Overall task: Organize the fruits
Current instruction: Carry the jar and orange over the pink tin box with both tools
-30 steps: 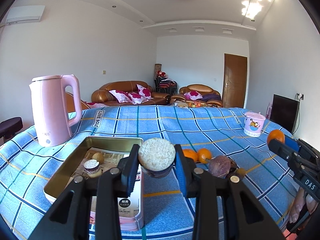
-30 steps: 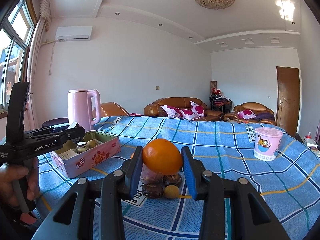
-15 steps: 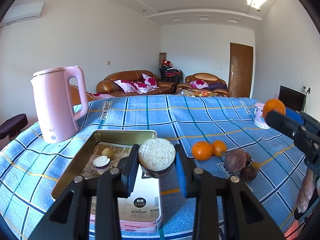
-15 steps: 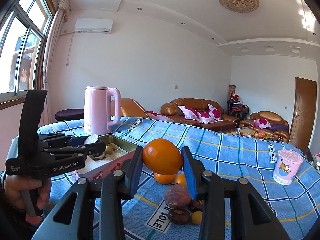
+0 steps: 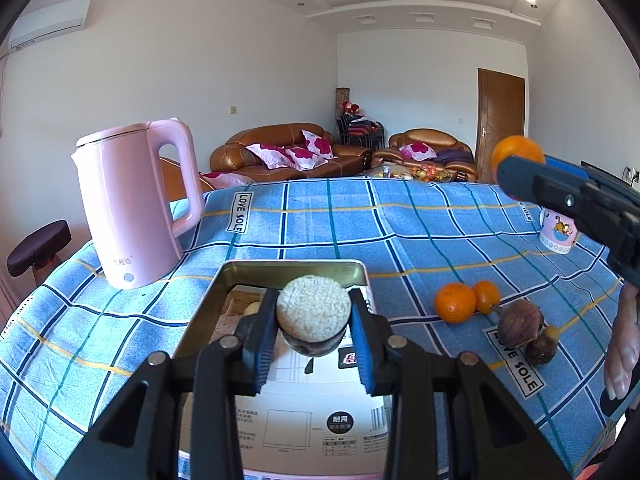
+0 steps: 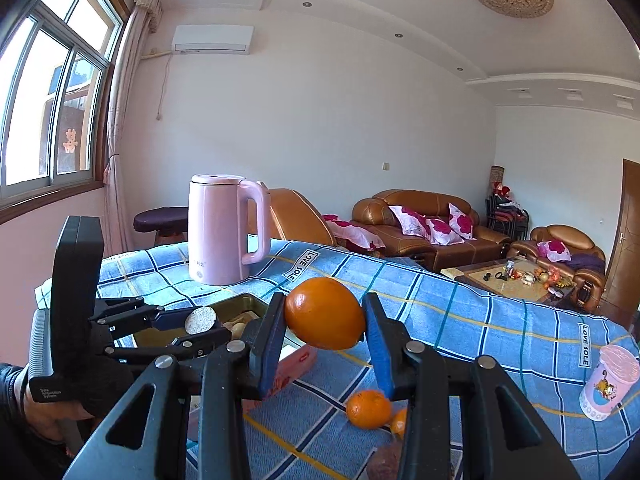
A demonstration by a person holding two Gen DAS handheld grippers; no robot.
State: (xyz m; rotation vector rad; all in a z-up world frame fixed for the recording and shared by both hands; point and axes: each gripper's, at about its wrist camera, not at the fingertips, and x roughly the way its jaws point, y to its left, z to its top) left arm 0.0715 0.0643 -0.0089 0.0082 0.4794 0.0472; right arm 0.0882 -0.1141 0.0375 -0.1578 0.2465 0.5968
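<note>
A pink kettle (image 5: 132,204) stands at the left of the table on the blue checked cloth (image 5: 320,220). Just right of it lies an open metal tin (image 5: 294,270), and over the tin hangs the left gripper (image 5: 313,330), its jaws clamped on a cut half fruit (image 5: 313,312) with a pale, grainy face. Further right, two small oranges (image 5: 456,302) touch each other on the cloth, with a few dark purple fruits (image 5: 518,322) just beside them. Above these, held clear of the table, the right gripper (image 6: 325,330) is squeezed tight on a big orange (image 6: 325,314). A pink cartoon cup (image 6: 608,380) stands near the far right edge.
</note>
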